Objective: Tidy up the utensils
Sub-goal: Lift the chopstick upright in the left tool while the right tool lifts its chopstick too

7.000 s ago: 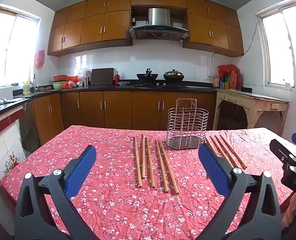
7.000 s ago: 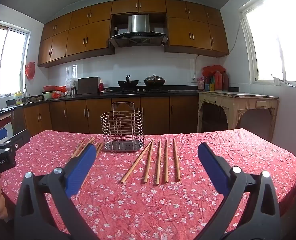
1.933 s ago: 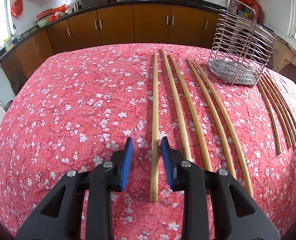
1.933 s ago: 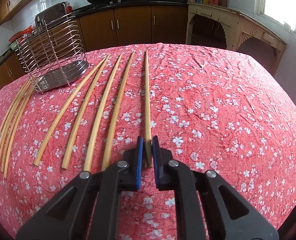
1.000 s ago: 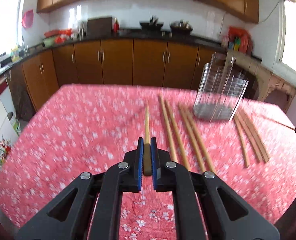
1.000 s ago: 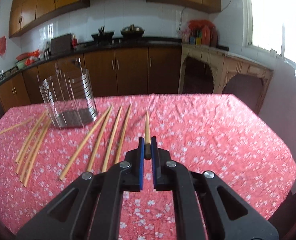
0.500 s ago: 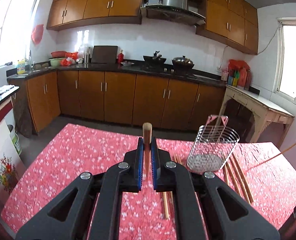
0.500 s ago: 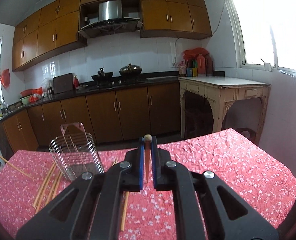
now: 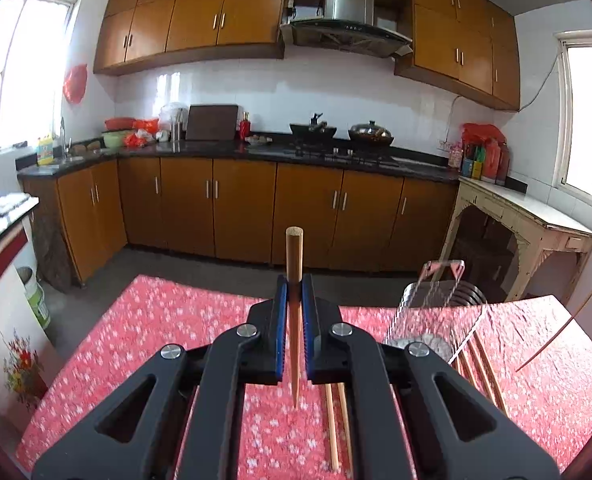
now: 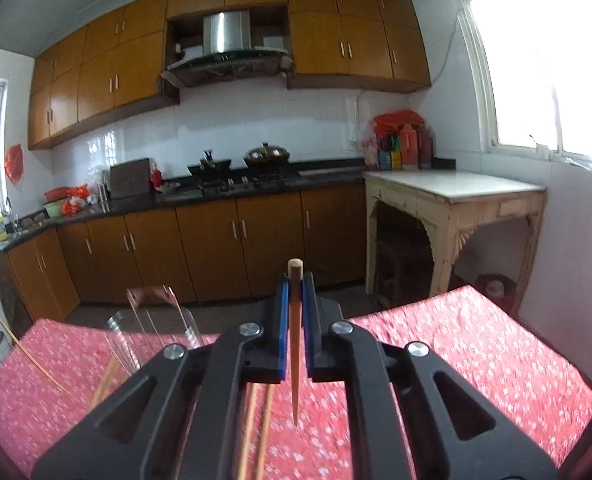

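My left gripper [image 9: 294, 284] is shut on a wooden chopstick [image 9: 294, 256], held upright above the red floral table [image 9: 144, 320], tip down. My right gripper [image 10: 294, 284] is shut on another chopstick [image 10: 295, 344], also upright. The wire utensil basket [image 9: 441, 312] stands to the right in the left wrist view and to the left, blurred, in the right wrist view [image 10: 152, 332]. Loose chopsticks [image 9: 335, 420] lie on the cloth beside the basket and show in the right wrist view [image 10: 256, 432] too. The other hand's chopstick shows as a thin slanted stick [image 9: 555, 336] at the right edge.
Kitchen cabinets [image 9: 236, 208] and a counter with a stove run along the far wall. A pale side table [image 10: 451, 208] stands at the right. The table's far edge [image 9: 200, 284] drops to the floor.
Both grippers have risen further and tilted up with their chopsticks. The basket now sits lower in both views and the table fills less of them.
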